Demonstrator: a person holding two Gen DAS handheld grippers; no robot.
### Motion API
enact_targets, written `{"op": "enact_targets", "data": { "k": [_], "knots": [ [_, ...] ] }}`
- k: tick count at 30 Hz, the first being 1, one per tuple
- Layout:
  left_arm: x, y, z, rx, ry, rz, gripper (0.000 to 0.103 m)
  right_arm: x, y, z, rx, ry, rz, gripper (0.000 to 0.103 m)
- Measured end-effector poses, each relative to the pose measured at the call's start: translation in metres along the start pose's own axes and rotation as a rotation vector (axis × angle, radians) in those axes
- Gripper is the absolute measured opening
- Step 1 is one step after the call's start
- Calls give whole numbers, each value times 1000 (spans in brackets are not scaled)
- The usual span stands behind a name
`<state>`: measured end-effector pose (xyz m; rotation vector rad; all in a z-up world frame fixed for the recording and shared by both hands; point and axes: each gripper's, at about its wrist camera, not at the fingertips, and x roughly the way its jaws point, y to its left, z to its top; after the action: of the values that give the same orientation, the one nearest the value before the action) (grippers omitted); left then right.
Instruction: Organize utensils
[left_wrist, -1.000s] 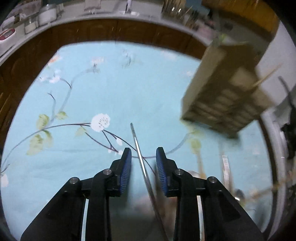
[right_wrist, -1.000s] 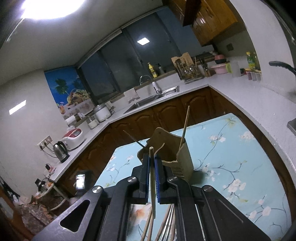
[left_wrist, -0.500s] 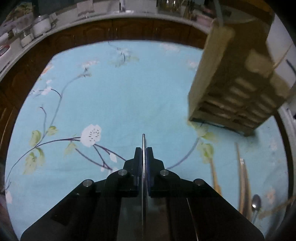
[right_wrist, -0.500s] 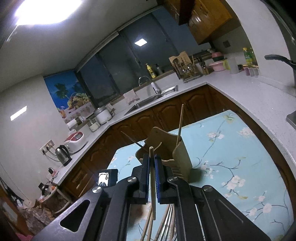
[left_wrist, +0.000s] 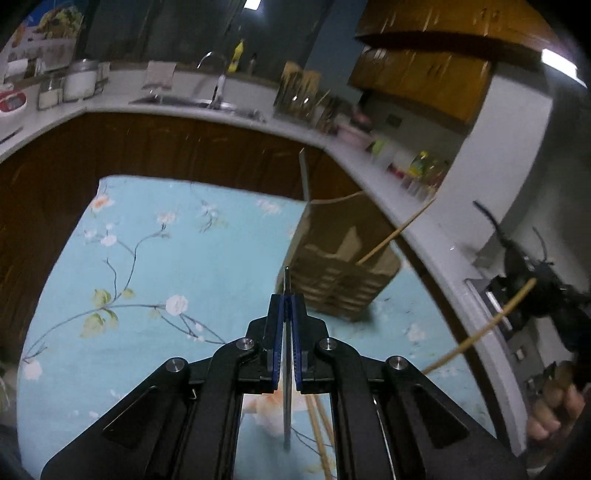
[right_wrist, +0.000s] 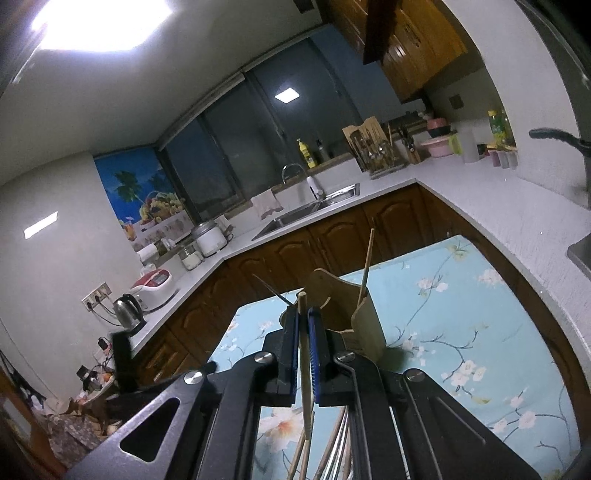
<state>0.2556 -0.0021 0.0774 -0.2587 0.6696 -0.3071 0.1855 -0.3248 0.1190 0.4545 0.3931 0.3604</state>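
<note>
We note the left gripper (left_wrist: 287, 301) clamped on a metal chopstick (left_wrist: 286, 373), tip just short of the holder (left_wrist: 341, 266). Right gripper (right_wrist: 303, 325) pinches a wooden chopstick (right_wrist: 305, 373) before the holder (right_wrist: 345, 317), which contains two sticks.

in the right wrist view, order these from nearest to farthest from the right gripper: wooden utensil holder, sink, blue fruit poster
1. Wooden utensil holder: on the floral cloth just beyond the right gripper, slightly to its right.
2. Sink: set in the counter past the holder, centre of the view.
3. Blue fruit poster: on the far wall, up and to the left.
</note>
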Motion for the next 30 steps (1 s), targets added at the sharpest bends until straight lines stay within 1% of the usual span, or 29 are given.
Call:
{"op": "enact_targets", "data": {
  "k": [7, 15, 21, 24, 26, 30],
  "knots": [
    [-25, -7, 14, 8, -59, -37, 4, 2, 2, 6, -5, -13, -7, 5],
    [-33, -16, 37, 17, -117, -65, 3, 16, 1, 17, -23, -26, -23, 5],
    [-35, -25, 67, 21, -185, -75, 3, 30, 1, 35, -36, -62, -38, 5],
    [-33, -30, 86, 26, -219, -79, 3, 37, -1, 49, -39, -93, -52, 5],
    [-31, -36, 100, 41, -251, -69, 4, 42, 0, 57, -46, -112, -61, 5],
    [-25, -43, 125, 47, -294, -77, 4, 53, 2, 79, -67, -161, -82, 5]
  ]
}}
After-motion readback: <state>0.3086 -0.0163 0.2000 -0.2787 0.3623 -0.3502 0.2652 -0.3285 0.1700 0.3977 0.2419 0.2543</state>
